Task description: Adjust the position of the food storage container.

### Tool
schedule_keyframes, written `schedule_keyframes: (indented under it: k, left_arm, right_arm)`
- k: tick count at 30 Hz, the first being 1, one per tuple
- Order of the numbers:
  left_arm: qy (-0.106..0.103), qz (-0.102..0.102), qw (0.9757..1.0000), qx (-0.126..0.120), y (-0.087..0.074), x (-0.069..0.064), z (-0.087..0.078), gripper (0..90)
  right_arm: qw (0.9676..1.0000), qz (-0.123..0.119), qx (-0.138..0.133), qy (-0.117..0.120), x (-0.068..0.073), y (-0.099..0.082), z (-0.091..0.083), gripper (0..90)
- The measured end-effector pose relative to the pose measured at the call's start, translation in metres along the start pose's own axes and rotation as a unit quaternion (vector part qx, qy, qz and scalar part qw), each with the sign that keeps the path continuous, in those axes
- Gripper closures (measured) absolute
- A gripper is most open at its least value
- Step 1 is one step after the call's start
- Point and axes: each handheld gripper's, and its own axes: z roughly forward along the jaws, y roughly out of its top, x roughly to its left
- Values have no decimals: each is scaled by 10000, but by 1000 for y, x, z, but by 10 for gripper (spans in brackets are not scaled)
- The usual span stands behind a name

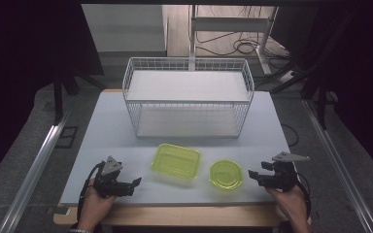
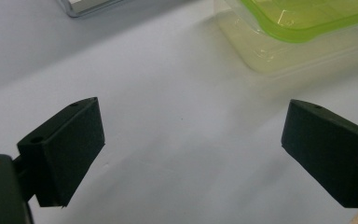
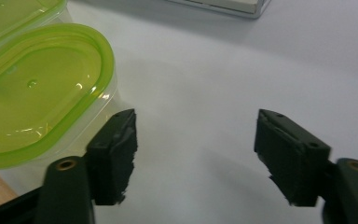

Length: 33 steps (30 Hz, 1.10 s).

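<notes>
High view: left gripper [image 1: 137,183] and right gripper [image 1: 250,174] both gape empty, flanking square box [image 1: 176,161] and round box [image 1: 226,174] on table [image 1: 107,126] | left gripper view: square box ahead; smooth lid may slip | right gripper view: jaw beside round box; may nudge it

1. My left gripper [image 1: 137,183] sits low near the table's front edge, jaws spread wide with nothing between them.
2. My right gripper [image 1: 250,175] mirrors it, pointing inward, jaws parted and holding nothing.
</notes>
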Motion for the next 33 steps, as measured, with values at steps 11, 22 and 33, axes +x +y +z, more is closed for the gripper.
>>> schedule_keyframes:
  k: [11, 22, 33]
  left_arm:
    - [-1, -6, 10000, 27, 0, 2, 3, 57]
    - [16, 31, 10000, -14, 0, 1, 3, 57]
    - [63, 23, 10000, -33, 0, 2, 4, 58]
  right_arm:
    - [9999, -12, -104, 99, 1, 0, -2, 506]
    - [9991, -410, -100, 26, 4, 0, -2, 586]
    - [9991, -319, -273, 56, 10, 11, -16, 716]
